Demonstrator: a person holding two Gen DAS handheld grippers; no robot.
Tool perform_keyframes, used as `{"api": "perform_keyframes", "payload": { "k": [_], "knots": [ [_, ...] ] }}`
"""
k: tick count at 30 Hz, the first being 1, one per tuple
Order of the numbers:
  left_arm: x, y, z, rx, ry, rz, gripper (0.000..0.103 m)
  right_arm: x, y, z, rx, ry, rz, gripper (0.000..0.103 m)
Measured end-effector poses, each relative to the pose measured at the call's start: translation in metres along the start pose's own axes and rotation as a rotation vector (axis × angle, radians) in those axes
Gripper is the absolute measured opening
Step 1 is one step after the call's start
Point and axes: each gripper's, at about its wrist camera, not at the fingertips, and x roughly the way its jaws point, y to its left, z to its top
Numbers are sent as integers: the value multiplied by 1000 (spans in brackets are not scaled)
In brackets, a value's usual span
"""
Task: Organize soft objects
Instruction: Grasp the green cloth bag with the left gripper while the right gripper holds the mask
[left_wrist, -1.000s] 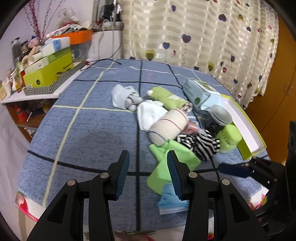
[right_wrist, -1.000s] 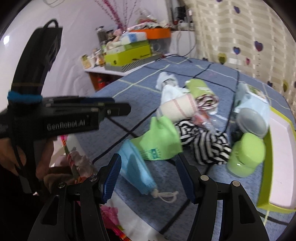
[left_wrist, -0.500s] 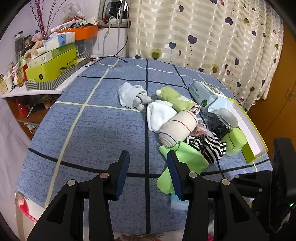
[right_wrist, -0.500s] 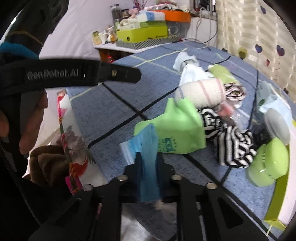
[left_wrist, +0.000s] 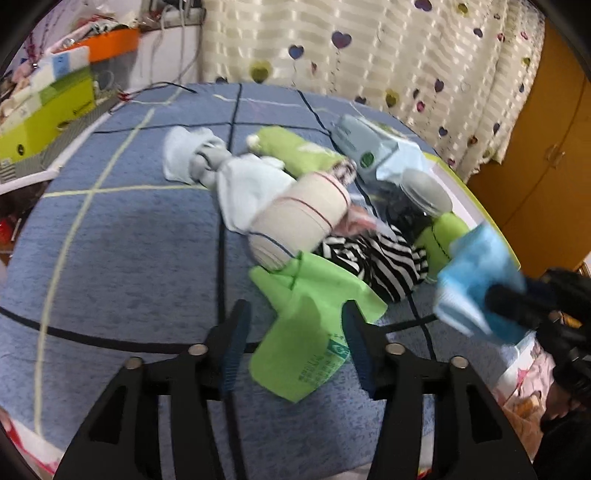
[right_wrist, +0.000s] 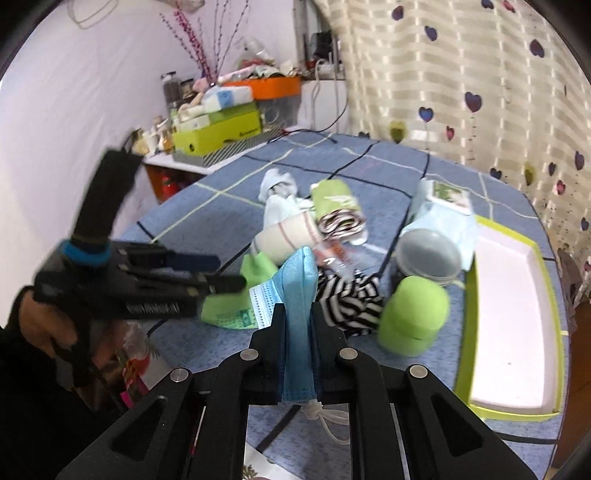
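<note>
With your right gripper (right_wrist: 297, 317) clamped on the blue mask (right_wrist: 295, 295) and the left gripper (left_wrist: 293, 347), jaws just widened, empty over the green cloth (left_wrist: 310, 317) at lower centre, carry the mask clear to the tray (right_wrist: 554, 332) at right.

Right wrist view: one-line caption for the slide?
Right gripper shut on a blue face mask, lifted above the blue checked cloth beside the sock pile and the white tray.

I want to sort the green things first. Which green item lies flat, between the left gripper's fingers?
The flat green cloth with printed label; the left gripper straddles it, open. The green roll and green cap lie farther off.
</note>
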Motion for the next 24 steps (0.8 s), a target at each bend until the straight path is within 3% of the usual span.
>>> {"api": "perform_keyframes", "payload": {
  "k": [9,19,24],
  "knots": [
    [21,-22,-6,51,51,-57,54,-13,-9,2,8,-29,-18,11],
    [32,-49,-10,185,45,75,58,-16,-17,-2,28,-36,-14,11],
    [31,-38,-3,121,39,66,58,-18,-19,-3,39,-41,-14,11]
  ]
}}
